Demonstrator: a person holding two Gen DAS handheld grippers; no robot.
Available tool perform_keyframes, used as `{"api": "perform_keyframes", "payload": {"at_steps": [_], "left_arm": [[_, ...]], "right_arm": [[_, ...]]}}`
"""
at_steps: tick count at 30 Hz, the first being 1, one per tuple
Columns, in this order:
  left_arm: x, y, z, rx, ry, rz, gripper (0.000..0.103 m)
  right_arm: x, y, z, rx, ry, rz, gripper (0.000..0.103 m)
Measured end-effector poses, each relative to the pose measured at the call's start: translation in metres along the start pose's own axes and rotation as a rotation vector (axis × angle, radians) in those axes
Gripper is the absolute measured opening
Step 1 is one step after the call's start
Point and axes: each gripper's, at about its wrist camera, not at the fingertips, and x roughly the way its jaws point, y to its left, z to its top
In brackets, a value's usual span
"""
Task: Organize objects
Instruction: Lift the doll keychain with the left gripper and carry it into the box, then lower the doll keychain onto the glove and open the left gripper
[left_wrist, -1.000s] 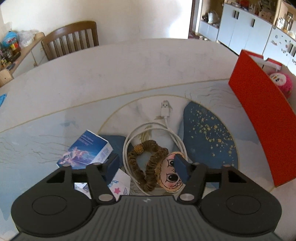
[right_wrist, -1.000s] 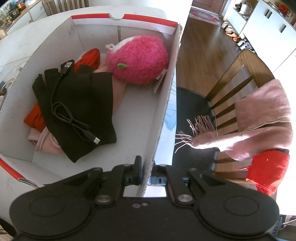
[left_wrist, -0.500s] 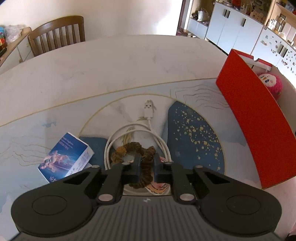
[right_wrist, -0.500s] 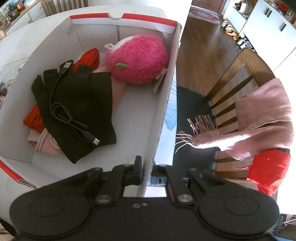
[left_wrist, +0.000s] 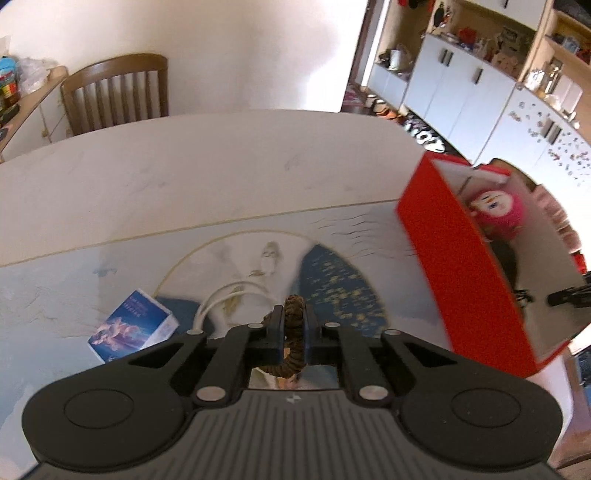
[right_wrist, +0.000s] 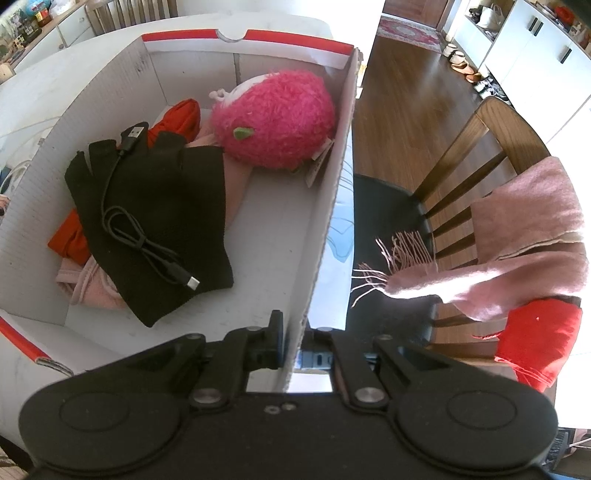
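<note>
The counter (left_wrist: 221, 166) is a pale marble-look top with a blue and gold pattern near its front edge. By its right edge stands the box (right_wrist: 325, 206), red outside, white corrugated card inside, a red stripe along its rim. In the box lie a fuzzy pink plush toy (right_wrist: 277, 118), a black glove (right_wrist: 159, 221) over orange and pink cloth, and a black cable (right_wrist: 144, 240) on the glove. The right claw (right_wrist: 293, 343) is pinching the box's right wall, pressed on it from both sides. Near the front edge sits a small blue packet (left_wrist: 133, 325); its print is too blurred to read. Beside it lies a coiled white cable (left_wrist: 236, 295). The left claw (left_wrist: 293, 332) is clamped on a brown, fuzzy hair tie (left_wrist: 293, 321), held above the counter.
</note>
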Motion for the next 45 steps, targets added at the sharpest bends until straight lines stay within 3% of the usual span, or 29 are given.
{"api": "perform_keyframes", "payload": {"at_steps": [11, 20, 26, 31, 45], "left_arm": [[-0.034, -0.077, 0.035, 0.127, -0.099, -0.154, 0.008], [-0.031, -0.146, 0.064, 0.231, -0.109, -0.281, 0.008], [-0.009, -0.197, 0.079, 0.307, -0.088, -0.342, 0.008], [0.018, -0.229, 0.085, 0.312, -0.035, -0.403, 0.008], [0.092, -0.285, 0.078, 0.378, 0.073, -0.411, 0.008]], "right_arm": [[-0.001, 0.001, -0.001, -0.012, -0.006, 0.000, 0.006], [-0.001, -0.002, -0.002, -0.007, -0.015, 0.012, 0.006], [0.000, -0.003, -0.002, -0.004, -0.018, 0.020, 0.006], [0.000, -0.004, -0.003, -0.003, -0.021, 0.027, 0.007], [0.000, -0.008, -0.002, 0.008, -0.024, 0.049, 0.007]]}}
